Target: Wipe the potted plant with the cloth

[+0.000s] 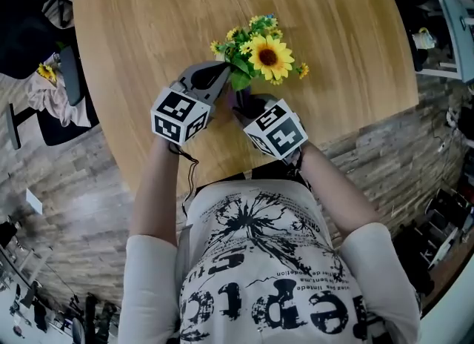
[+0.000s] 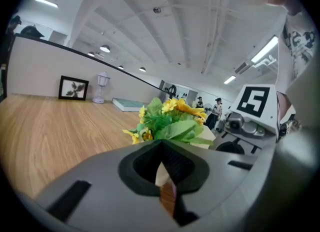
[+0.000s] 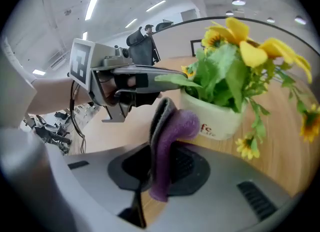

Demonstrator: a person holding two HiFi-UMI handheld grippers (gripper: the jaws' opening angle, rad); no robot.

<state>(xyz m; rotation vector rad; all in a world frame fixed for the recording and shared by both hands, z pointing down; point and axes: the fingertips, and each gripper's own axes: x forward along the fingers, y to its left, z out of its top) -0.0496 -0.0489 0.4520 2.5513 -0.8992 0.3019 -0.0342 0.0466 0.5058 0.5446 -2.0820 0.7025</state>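
A potted plant (image 1: 259, 57) with yellow sunflowers and green leaves stands in a white pot (image 3: 215, 116) on the round wooden table (image 1: 133, 31). My right gripper (image 3: 157, 141) is shut on a purple cloth (image 3: 170, 131), whose folded end rests against the pot's left side. My left gripper (image 3: 150, 73) is shut, and its tips meet the end of a green leaf (image 3: 172, 79). I cannot tell whether the leaf is pinched. In the left gripper view the shut left gripper (image 2: 161, 148) points at the plant (image 2: 170, 121), with the right gripper's marker cube (image 2: 255, 103) to its right.
At the table's far side stand a framed picture (image 2: 73, 87), a small white lamp-like object (image 2: 102, 87) and a flat book (image 2: 130, 105). A chair with clothes (image 1: 63, 94) stands left of the table. The person's torso is close to the near table edge (image 1: 222, 176).
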